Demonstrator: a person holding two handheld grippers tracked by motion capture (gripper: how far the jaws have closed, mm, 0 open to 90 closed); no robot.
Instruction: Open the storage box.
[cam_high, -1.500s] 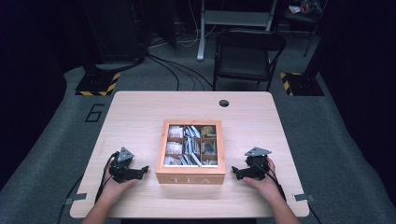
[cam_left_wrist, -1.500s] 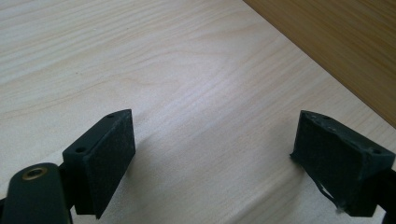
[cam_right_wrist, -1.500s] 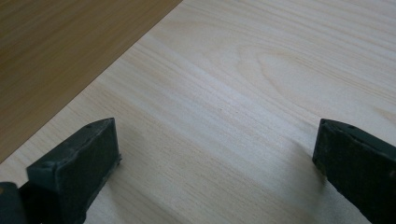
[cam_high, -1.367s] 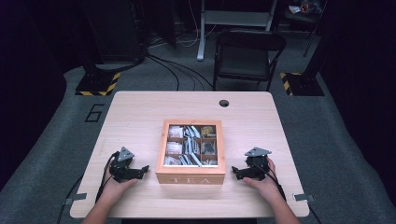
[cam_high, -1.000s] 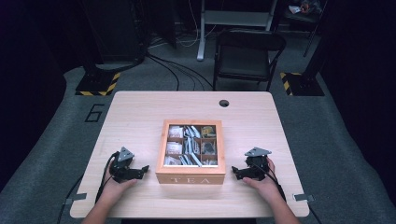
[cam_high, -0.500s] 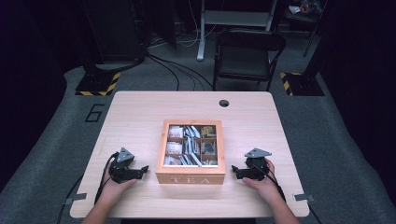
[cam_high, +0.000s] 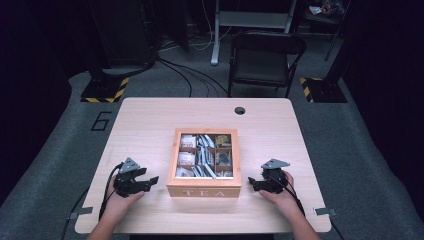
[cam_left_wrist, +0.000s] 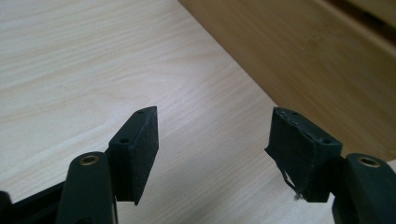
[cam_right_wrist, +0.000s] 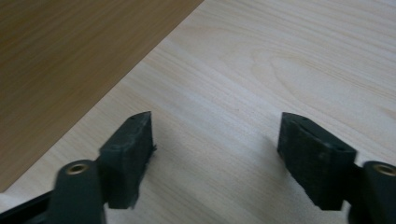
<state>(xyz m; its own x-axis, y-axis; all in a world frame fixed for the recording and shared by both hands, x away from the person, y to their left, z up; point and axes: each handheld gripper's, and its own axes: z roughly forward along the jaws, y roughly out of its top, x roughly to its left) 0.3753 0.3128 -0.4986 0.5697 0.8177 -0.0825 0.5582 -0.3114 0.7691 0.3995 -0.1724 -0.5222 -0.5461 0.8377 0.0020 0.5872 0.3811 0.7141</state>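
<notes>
Since a moment ago, we are lifting the left gripper (cam_high: 150, 181) slightly off the table (cam_high: 150, 125), and its jaws have just been closing partway with nothing between them; the right gripper (cam_high: 251, 182) is keeping its place beside the box (cam_high: 204, 191), and its jaws have likewise been closing a little on nothing. Both pairs are still standing apart: in the left gripper view we are seeing bare tabletop (cam_left_wrist: 70, 70) between the pads (cam_left_wrist: 142, 149), with the box wall (cam_left_wrist: 303, 51) close ahead to the right, and in the right gripper view we are seeing bare wood (cam_right_wrist: 280, 56) between the pads (cam_right_wrist: 128, 156), with the box side (cam_right_wrist: 60, 56) to the left.

We are judging this as the very start: the grippers are flexing and readying, flanking the box, which is sitting untouched at the middle of the near half of the table, open, its compartments holding tea bags (cam_high: 202, 155).

On the box front we are reading "TEA". On the floor left of the table we are reading a "6" (cam_high: 101, 121).
</notes>
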